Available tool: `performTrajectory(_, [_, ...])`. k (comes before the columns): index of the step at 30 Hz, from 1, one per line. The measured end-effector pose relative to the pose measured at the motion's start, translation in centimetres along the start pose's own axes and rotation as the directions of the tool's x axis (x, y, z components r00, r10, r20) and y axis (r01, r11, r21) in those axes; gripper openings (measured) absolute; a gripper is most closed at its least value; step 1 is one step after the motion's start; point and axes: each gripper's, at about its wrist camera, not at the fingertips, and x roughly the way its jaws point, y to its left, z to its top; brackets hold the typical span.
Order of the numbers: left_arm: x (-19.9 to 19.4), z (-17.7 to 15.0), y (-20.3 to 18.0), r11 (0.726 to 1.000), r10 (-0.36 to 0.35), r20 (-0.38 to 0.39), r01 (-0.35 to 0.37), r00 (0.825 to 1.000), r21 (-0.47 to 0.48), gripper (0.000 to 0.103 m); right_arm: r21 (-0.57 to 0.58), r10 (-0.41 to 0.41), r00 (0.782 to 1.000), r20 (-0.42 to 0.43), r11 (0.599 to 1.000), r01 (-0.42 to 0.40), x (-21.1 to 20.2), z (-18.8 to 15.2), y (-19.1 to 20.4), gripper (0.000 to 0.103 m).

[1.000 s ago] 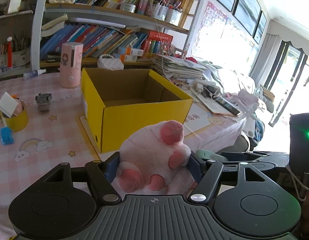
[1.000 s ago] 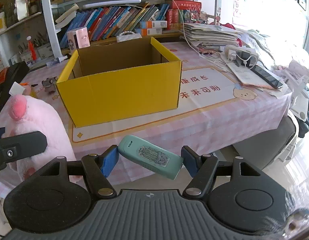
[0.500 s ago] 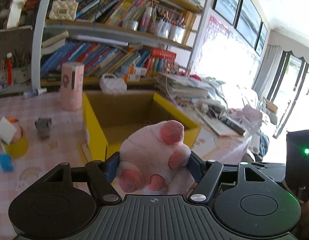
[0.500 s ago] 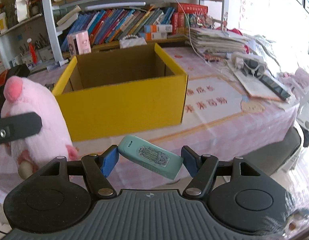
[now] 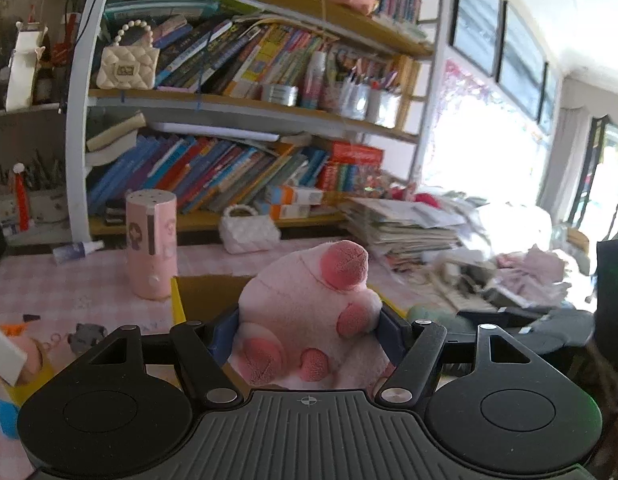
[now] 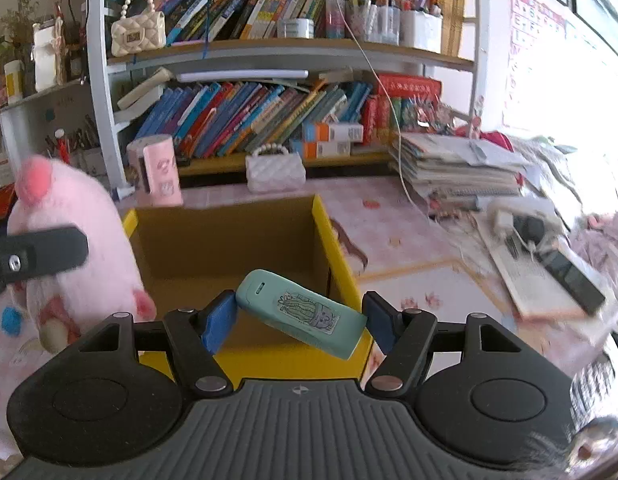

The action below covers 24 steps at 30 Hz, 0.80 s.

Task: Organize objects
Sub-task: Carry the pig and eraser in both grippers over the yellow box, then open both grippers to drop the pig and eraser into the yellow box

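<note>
My left gripper [image 5: 305, 336] clamped the pink plush [image 5: 309, 320], right gripper [image 6: 295, 316] the teal case [image 6: 301, 314]; yellow box [image 6: 233, 248] at 12 o'clock — best released low inside.

The pink plush toy [image 5: 305, 320] is soft, fuzzy cloth with darker felt-like patches, and the yellow box [image 6: 337, 252] just beyond it is matt corrugated cardboard, plain brown inside. The teal case [image 6: 301, 314] looks like smooth, slightly glossy plastic with a printed drawing, held between blue rubbery fingers [image 6: 217, 320] on matt black plastic links with shiny metal rivets. Beside the box, a quilted white handbag [image 6: 275, 170] has a bead handle.
</note>
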Motion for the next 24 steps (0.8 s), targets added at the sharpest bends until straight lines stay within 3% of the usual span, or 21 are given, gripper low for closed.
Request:
performTrajectory(9, [6.5, -0.3, -0.6, 0.993, 0.120, -0.127, -0.119, 0.985, 0.014, 0.070, 0.030, 0.123, 0.991, -0.042, 0.992, -0.122, 6.0, 3.8, -1.2, 0.066])
performTrajectory(17, [10.1, -1.1, -0.2, 0.981, 0.192, -0.237, -0.192, 0.952, 0.022, 0.071, 0.027, 0.226, 0.962, -0.150, 0.974, -0.225, 11.3, 5.0, 0.0, 0.066])
performTrajectory(24, [11.6, -1.8, 0.3, 0.973, 0.228, -0.292, -0.225, 0.929, 0.046, 0.072, -0.018, 0.256, 0.928, -0.270, 0.963, -0.270, 15.3, 5.1, 1.6, 0.066])
